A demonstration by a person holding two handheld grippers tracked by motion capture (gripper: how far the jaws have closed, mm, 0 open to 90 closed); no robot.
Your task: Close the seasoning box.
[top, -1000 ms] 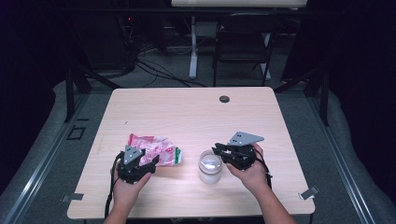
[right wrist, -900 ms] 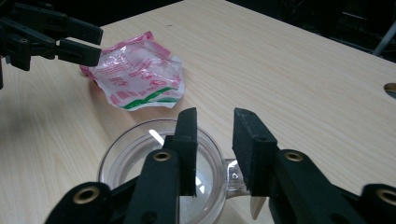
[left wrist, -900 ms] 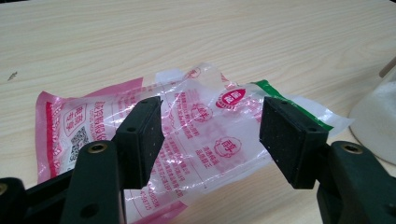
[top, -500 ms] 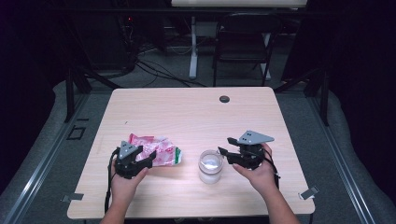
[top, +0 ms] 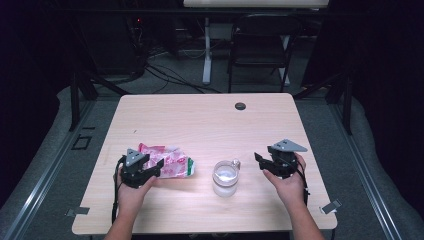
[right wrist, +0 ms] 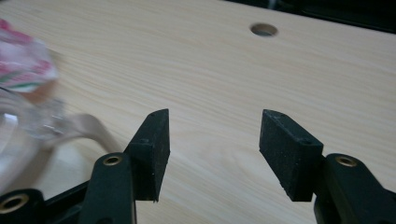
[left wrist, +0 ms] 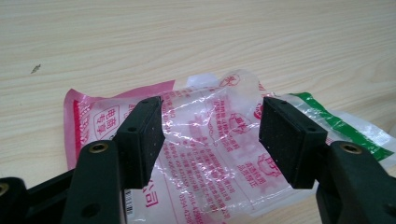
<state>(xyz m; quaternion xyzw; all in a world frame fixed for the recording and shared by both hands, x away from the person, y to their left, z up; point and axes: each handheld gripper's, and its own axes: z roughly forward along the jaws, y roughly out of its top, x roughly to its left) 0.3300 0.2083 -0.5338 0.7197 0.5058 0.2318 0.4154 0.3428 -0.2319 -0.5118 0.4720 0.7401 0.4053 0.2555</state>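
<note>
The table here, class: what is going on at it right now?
A person works at a wooden table with a gripper in each hand. The left gripper is open, its fingers on either side of a crinkled pink and clear plastic bag. The right gripper has just been opening; nothing is between its fingers, and it sits apart from a clear glass cup.

Bare tabletop [top: 210, 125] beyond glass mug [top: 224, 178]

The left tongs [left wrist: 212, 140] stand open over a crinkly clear bag [left wrist: 210, 154] with red writing, pink and green edges, lying flat on the pale wooden bench [left wrist: 187, 42].
</note>
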